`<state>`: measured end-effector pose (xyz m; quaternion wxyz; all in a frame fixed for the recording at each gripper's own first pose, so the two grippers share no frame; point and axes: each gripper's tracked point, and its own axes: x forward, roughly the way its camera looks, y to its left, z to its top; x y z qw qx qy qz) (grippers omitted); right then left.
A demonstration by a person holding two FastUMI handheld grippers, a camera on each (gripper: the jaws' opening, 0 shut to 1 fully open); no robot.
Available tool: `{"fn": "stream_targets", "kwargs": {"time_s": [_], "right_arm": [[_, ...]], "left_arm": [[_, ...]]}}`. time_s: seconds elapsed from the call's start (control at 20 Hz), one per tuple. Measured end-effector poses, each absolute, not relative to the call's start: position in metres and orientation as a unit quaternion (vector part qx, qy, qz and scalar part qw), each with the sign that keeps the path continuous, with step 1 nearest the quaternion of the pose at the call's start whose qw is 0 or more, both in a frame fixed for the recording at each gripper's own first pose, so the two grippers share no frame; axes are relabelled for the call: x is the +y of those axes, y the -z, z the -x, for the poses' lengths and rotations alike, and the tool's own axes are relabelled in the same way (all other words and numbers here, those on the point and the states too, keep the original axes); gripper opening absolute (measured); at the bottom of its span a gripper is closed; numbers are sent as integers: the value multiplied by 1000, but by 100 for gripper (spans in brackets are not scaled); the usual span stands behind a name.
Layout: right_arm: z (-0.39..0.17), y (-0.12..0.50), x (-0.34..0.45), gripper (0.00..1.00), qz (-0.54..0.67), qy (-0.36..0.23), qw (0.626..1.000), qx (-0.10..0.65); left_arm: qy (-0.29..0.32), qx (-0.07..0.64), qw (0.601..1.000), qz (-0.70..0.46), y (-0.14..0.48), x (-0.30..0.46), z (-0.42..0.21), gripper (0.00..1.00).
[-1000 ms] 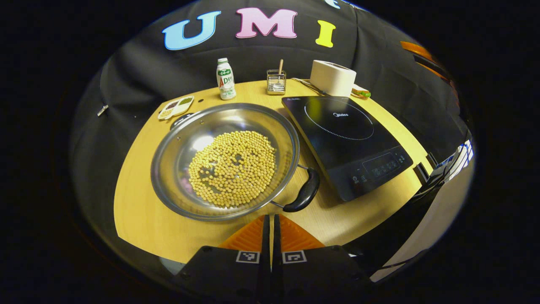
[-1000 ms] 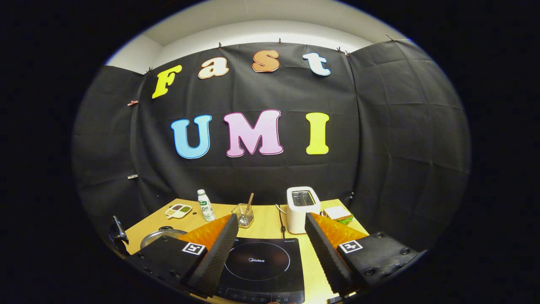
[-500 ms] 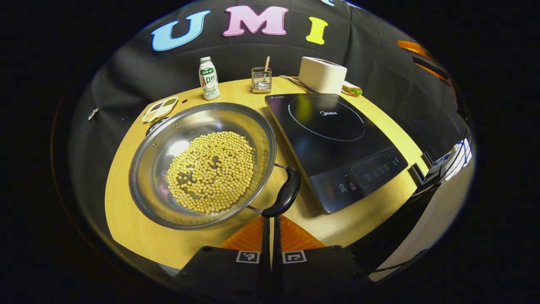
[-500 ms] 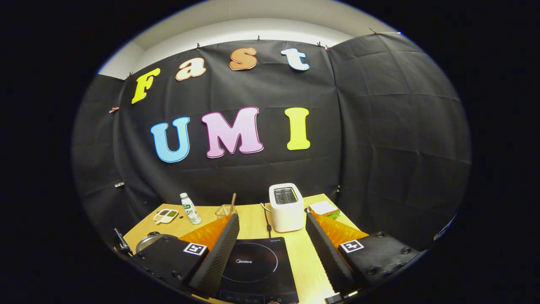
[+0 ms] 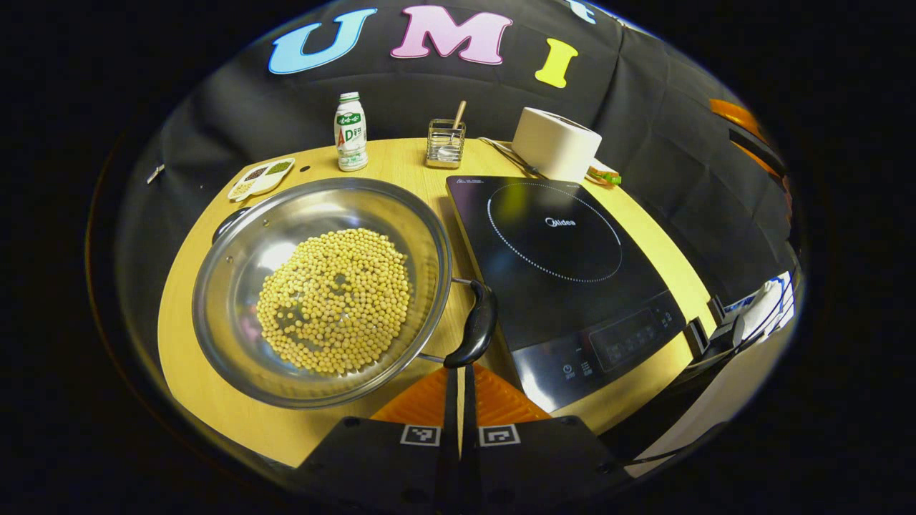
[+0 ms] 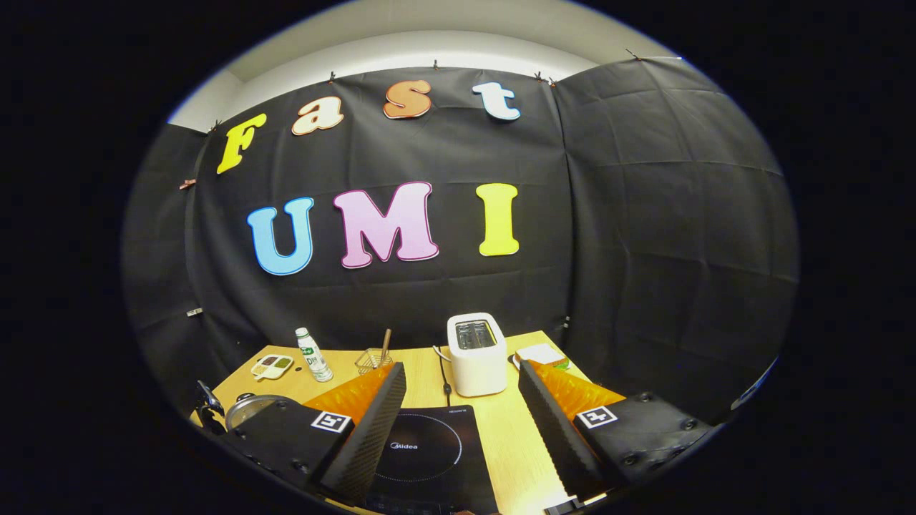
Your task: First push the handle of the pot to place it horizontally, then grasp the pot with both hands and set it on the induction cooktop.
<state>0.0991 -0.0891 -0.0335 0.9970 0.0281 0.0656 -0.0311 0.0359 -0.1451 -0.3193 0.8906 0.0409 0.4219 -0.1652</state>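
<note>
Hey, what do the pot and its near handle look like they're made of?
Pot: looks like polished stainless steel, silvery with mirror-like glare on its wall. Near handle: glossy black, probably hard plastic, on thin metal rods.

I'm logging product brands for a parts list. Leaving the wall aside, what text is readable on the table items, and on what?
"Midea": printed on the induction cooktop, inside its dotted ring.
Bottle label: printed, too small to read reliably.
Control panel markings on the cooktop: too small to read.
</note>
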Motion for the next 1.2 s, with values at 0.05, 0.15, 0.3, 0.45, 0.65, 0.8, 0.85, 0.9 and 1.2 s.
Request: {"fn": "stream_targets", "kwargs": {"time_s": [0.05,0.15,0.3,0.45,0.65,0.8,0.85,0.9,1.2], "right_arm": [[-100,33,-91,98,-28,34,997,65],[-101,32,-95,98,-25,40,997,65],[-101,32,-99,98,-21,45,997,64],[-102,32,-102,98,-19,50,996,65],[-99,32,-107,98,-15,57,996,65],[-97,34,-108,98,-13,59,996,68],[-96,34,-108,98,-11,60,996,68],[-95,34,-109,98,-9,60,996,68],[-92,33,-116,98,-2,69,995,68]], "left_arm": [[166,421,891,-38,320,-147,-40,5],[169,419,891,-36,319,-149,-48,5],[172,416,892,-35,319,-155,-58,5],[172,414,894,-28,318,-158,-69,5],[171,413,895,-19,316,-161,-81,5],[173,409,896,-23,316,-164,-90,5],[173,408,896,-21,316,-164,-93,5],[172,407,897,-16,315,-165,-97,5],[170,403,899,-4,314,-167,-117,5]]}}
